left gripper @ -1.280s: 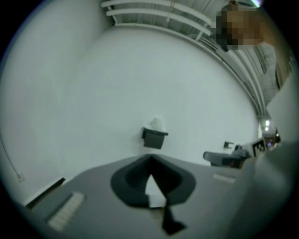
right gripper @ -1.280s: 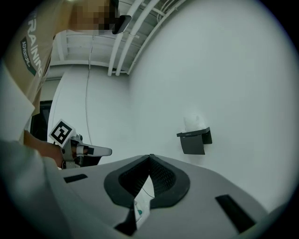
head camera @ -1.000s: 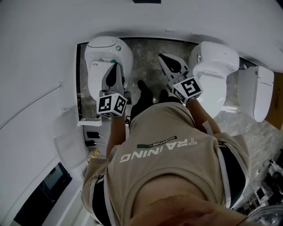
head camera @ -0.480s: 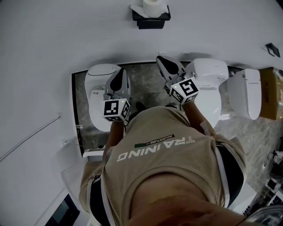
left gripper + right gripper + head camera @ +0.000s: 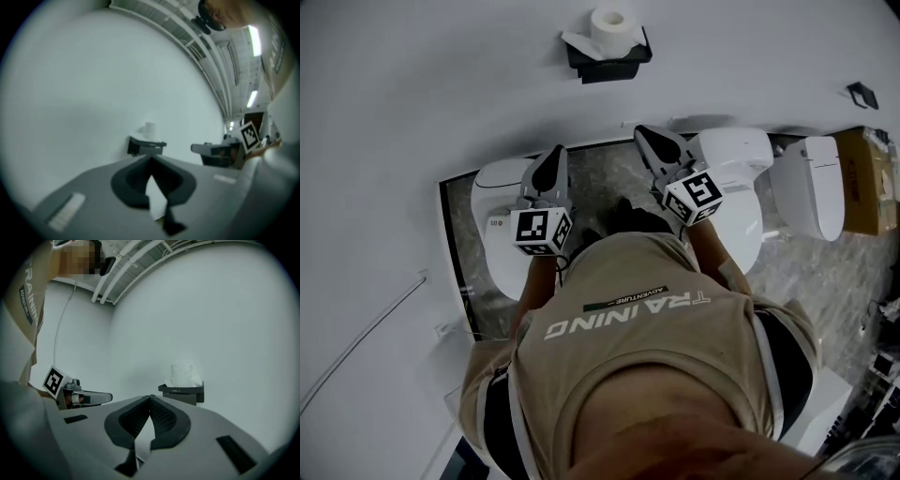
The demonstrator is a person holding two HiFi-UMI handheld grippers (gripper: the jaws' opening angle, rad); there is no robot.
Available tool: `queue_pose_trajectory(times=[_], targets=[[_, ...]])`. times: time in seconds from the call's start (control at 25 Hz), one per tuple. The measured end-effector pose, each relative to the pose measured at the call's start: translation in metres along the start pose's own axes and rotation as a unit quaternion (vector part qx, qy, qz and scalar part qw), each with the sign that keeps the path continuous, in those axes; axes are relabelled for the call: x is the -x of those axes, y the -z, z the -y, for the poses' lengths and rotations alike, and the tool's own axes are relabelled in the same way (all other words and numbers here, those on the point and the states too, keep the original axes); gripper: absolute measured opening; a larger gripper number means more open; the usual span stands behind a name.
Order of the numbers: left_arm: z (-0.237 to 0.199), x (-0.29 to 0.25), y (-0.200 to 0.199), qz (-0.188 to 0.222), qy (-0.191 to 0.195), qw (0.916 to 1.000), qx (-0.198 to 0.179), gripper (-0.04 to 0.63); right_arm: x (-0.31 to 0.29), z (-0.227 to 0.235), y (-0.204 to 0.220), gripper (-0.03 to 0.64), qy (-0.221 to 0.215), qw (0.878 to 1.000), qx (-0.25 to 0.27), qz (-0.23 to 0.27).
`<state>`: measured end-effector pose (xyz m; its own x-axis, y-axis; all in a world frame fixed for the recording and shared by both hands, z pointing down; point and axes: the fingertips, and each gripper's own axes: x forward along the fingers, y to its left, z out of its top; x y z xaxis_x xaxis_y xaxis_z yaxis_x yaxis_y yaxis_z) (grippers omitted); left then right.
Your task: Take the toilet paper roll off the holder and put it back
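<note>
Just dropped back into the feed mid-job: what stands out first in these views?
A white toilet paper roll stands on end on a black holder fixed to the white wall, at the top of the head view and ahead in both gripper views. The left gripper and right gripper point toward it, well short of it, both shut and empty. Below them sit white toilets.

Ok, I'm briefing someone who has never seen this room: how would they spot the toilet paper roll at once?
Find the big white wall behind the row of white toilets. A small black holder is mounted on it, and the toilet paper roll stands upright on top. It is the only white cylinder there, with a hollow core.
</note>
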<state>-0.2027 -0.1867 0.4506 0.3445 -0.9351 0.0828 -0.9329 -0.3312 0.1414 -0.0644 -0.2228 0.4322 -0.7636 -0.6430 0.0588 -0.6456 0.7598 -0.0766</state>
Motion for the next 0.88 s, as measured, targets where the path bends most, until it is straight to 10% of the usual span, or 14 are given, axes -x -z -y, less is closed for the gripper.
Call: queue_pose_trajectory(times=[0.88], targets=[[-0.022,-0.130,-0.027,-0.036,-0.047,0.9981,-0.019,0.000,-0.095,0.103,-0.033,0.012,-0.070,0.997,0.006,0.028]])
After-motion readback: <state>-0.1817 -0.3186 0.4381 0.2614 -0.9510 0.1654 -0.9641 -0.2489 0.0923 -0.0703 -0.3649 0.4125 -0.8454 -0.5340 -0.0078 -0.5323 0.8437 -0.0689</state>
